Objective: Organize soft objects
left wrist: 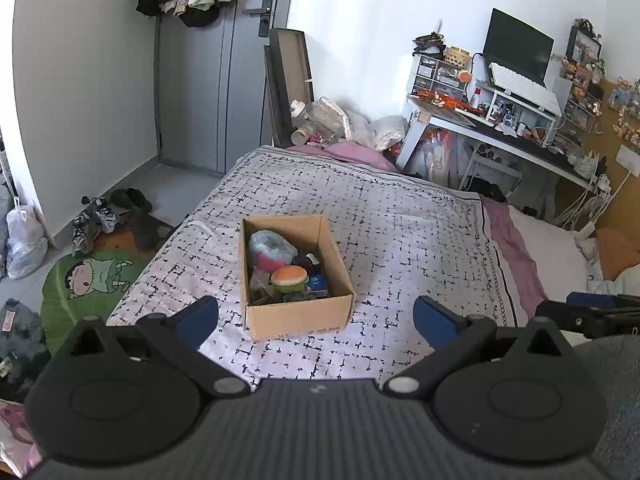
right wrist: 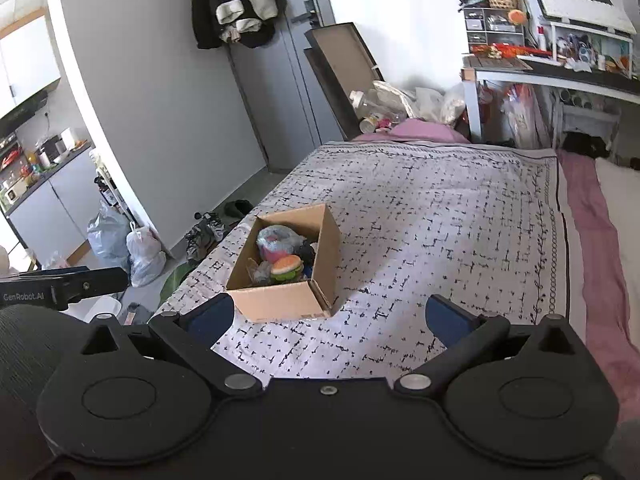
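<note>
A: Left wrist view first. What do the jaws look like?

B: The left gripper (left wrist: 316,320) has its jaws spread wide apart with nothing between them. It hangs above the near edge of the bed (left wrist: 420,216).

A: And the soft things?

B: They sit inside an open cardboard box (left wrist: 298,318) that rests on the patterned bedspread, toward the bed's near left edge. Inside I can pick out a plush burger (left wrist: 289,276), tan on top and green below, near the front wall, and a grey and pink plush (left wrist: 267,250) behind it at the back left. Some darker items fill the right side, too jumbled to tell apart.

A: Anything else in that view?

B: The right gripper's body pokes in at the right edge. A white table (left wrist: 516,140) stands past the bed's far right corner, and a green cartoon rug (left wrist: 80,280) lies on the floor beside the bed's left edge.

A: Now the right wrist view.

B: The right gripper (right wrist: 330,314) also has its jaws wide apart and holds nothing, above the bed's (right wrist: 440,208) near edge. The cardboard box (right wrist: 280,300) is just ahead of its left finger, near the bed's left edge. The plush burger (right wrist: 286,267) and the grey and pink plush (right wrist: 276,242) lie inside. The bedspread to the right of the box carries nothing.
</note>
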A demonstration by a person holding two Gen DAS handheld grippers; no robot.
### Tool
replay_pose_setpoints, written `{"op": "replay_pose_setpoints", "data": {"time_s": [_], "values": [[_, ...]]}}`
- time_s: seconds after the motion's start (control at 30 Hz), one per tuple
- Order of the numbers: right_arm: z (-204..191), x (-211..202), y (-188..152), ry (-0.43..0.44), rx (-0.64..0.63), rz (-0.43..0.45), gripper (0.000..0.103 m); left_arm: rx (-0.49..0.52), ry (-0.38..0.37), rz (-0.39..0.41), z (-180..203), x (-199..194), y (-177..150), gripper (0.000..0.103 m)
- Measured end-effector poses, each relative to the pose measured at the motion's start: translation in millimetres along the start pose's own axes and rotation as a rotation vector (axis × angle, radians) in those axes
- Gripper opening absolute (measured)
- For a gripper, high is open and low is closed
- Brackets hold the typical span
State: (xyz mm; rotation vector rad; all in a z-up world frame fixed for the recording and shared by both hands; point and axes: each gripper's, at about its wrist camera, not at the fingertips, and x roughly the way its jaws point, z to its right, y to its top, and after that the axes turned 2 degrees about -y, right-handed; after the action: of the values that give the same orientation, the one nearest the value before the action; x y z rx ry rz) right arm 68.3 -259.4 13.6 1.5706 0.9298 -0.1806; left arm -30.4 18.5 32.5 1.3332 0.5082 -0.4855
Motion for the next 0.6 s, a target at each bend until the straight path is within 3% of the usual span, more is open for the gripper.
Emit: {"op": "replay_pose_setpoints", "data": {"time_s": [0.6], "values": [[8.8, -5.1, -6.0, -0.07, 0.006, -0.007, 0.103, -0.005, 0.01, -0.038, 7.3, 9.7, -6.4, 0.103]]}}
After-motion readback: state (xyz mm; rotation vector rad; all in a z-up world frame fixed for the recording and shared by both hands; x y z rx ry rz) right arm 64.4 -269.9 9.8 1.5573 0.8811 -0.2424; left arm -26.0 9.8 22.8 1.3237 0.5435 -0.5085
